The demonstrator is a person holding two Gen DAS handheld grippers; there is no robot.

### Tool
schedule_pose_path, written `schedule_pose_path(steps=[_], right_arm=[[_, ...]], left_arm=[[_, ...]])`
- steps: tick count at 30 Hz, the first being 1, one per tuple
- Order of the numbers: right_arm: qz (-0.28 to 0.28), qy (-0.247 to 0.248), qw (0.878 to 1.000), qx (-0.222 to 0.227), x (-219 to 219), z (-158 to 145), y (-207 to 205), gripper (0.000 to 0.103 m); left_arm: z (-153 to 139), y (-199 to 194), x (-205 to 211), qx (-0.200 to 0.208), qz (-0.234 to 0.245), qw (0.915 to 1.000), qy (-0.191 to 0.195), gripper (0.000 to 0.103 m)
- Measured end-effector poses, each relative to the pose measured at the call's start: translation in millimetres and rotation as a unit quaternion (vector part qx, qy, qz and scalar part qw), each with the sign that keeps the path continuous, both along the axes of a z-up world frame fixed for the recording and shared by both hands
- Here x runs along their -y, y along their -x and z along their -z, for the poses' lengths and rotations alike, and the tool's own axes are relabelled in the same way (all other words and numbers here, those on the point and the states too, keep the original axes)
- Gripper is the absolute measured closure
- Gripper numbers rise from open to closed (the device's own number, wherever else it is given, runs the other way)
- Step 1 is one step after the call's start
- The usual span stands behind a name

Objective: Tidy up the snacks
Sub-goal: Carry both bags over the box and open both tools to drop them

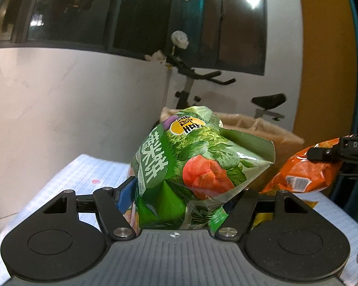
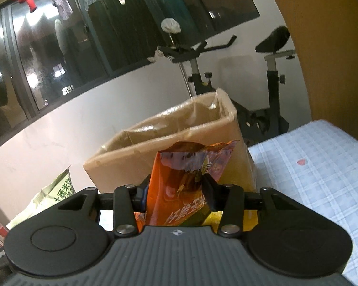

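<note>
The left gripper [image 1: 186, 190] pinches the green bag [image 1: 191, 164], held upright above the checked cloth [image 1: 83, 174]. The right gripper [image 2: 176, 195] pinches the orange bag [image 2: 179, 190], also raised. Both bags sit just in front of the lined box [image 2: 179, 128]. An exercise bike [image 2: 269, 76] stands behind the box.

Support surface: table under cloth [image 2: 322, 166], white with pale blue check, small red heart print [image 2: 301, 162]. Cloth also visible in left wrist view [image 1: 88, 174]. Cardboard box [image 2: 136, 166], open top, clear plastic liner, stands at far edge; whether on cloth or behind table, cannot tell.
</note>
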State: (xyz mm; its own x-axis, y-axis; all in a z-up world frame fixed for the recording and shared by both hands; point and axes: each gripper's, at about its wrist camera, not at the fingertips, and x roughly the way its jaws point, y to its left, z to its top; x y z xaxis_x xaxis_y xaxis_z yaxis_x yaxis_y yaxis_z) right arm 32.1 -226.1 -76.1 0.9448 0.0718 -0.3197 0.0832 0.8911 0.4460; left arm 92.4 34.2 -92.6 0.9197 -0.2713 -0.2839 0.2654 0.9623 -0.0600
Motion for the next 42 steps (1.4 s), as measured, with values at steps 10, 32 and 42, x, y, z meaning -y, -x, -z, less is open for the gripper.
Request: schedule_pose_path(steps=[10, 32, 42], right_arm=[[-0.013, 0.018, 0.999, 0.026, 6.4, -27.9, 0.6, 0.058], [-0.020, 0.104, 0.990, 0.089, 30.1, -86.7, -88.9, 0.058], [-0.024, 0.132, 0.991, 0.028, 23.8, -53.1, -157.6, 0.058]], left_arm=[[-21.0, -11.7, 9.9, 0.008, 0.046, 0.9989, 0.011, 0.030], [-60.9, -106.5, 56.2, 0.028, 0.100, 0.9944, 0.021, 0.030], [-49.7, -159.1, 55.8, -0.016, 0.101, 0.9915, 0.080, 0.030]])
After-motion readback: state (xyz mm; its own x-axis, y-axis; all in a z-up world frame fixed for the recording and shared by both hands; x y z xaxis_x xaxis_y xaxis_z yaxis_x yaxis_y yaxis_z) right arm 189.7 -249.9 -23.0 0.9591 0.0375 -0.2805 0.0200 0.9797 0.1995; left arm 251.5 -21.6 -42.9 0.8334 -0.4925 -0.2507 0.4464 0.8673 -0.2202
